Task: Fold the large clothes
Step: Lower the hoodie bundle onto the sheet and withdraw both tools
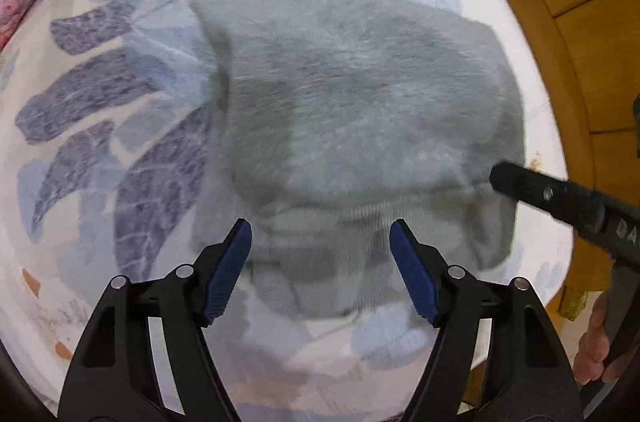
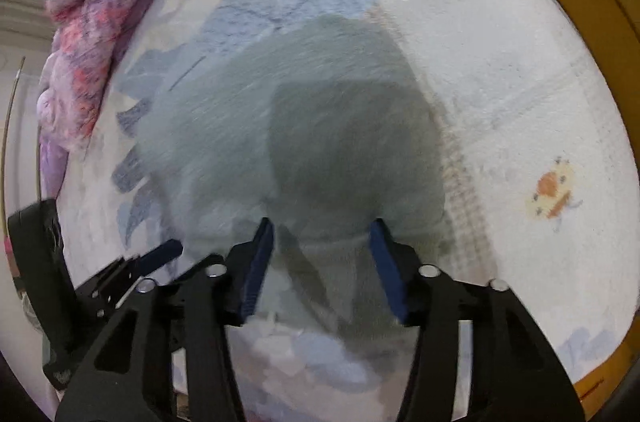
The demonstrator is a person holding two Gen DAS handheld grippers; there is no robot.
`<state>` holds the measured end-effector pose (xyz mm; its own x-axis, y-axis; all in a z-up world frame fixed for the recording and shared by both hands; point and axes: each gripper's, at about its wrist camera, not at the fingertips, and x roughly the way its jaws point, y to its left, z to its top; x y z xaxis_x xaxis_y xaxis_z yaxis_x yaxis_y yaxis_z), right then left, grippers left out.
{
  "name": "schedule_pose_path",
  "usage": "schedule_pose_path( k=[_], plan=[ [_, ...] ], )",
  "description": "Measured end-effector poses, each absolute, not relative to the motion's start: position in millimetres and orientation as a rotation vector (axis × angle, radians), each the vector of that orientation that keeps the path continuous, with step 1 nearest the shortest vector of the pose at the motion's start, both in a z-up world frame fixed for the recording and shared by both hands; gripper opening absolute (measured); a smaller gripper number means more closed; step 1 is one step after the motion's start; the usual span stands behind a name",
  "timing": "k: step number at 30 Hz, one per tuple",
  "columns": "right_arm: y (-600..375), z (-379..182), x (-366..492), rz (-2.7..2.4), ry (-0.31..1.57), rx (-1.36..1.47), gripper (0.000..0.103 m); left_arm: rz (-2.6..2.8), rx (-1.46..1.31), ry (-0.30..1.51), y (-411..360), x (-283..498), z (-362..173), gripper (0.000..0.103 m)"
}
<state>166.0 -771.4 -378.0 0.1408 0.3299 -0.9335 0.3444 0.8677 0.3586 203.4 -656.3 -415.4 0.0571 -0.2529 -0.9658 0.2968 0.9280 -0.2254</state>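
A grey sweater [image 1: 360, 94] lies folded into a compact shape on a bed cover [image 1: 100, 82] printed with blue leaves. Its ribbed hem faces me. My left gripper [image 1: 320, 234] hangs open just over that hem, blue pads wide apart and holding nothing. One black finger [image 1: 520, 182] of the right gripper reaches in at the sweater's right edge. In the right wrist view the sweater [image 2: 240, 126] is blurred, and my right gripper [image 2: 322, 226] is open over its near right part, with cloth below the gap. A blue pad [image 2: 160, 252] of the left gripper shows at the lower left.
A purple and pink floral quilt [image 2: 92, 22] is bunched along the bed's far left side. A wooden bed frame [image 1: 560, 2] curves round the right edge. A person's hand [image 1: 592, 350] holds the right gripper's handle. An orange bug print [image 2: 552, 190] marks the cover at the right.
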Motion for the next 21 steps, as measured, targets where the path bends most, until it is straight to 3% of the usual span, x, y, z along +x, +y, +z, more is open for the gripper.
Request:
schedule_pose_path(
  k=[2, 3, 4, 6, 21],
  plan=[
    [-766, -366, 158, -0.009, 1.451, 0.581, 0.071, -0.396, 0.057, 1.43, -645, 199, -395, 0.075],
    [-760, -353, 152, -0.02, 1.441, 0.558, 0.085, -0.389, 0.06, 1.417, -639, 196, -387, 0.08],
    [-755, -343, 148, -0.031, 1.424, 0.536, 0.091, -0.382, 0.057, 1.401, -631, 193, -376, 0.083],
    [-744, -322, 139, -0.028, 1.378, 0.521, 0.093, -0.369, 0.052, 1.37, -612, 185, -354, 0.088],
    [-576, -164, 57, -0.181, 0.973, 0.554, 0.095, -0.329, 0.07, 1.095, -390, 97, -197, 0.092]
  ],
)
